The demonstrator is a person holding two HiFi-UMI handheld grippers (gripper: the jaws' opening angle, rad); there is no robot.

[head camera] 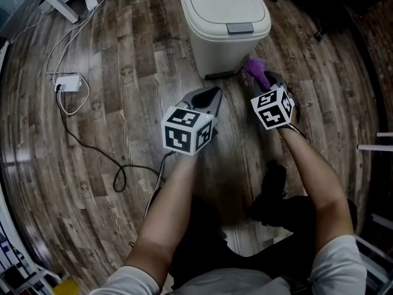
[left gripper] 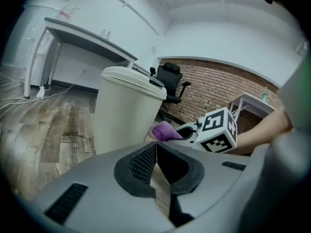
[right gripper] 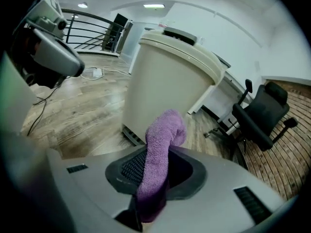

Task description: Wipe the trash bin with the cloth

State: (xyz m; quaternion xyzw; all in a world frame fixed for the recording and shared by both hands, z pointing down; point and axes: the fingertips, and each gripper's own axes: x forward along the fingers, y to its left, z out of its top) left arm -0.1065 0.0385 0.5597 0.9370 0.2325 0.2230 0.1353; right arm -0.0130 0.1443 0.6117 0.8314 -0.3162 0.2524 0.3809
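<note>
A cream trash bin (head camera: pixel 224 23) with a closed lid and a grey pedal latch stands on the wood floor, also seen as the bin (left gripper: pixel 127 108) and the bin (right gripper: pixel 167 81). My right gripper (head camera: pixel 263 82) is shut on a purple cloth (head camera: pixel 255 71), held just beside the bin's lower front right corner. The cloth (right gripper: pixel 158 159) sticks up from between the jaws, its tip close to the bin's base. My left gripper (head camera: pixel 212 97) is shut with nothing in it, a little short of the bin's front. From the left gripper view the cloth (left gripper: pixel 165 130) shows by the bin.
White cables and a power adapter (head camera: pixel 67 83) lie on the floor at the left, with a black cable (head camera: pixel 104 158) looping nearer me. A desk leg (head camera: pixel 58 2) is at the far left. A black office chair (right gripper: pixel 265 118) stands to the right of the bin.
</note>
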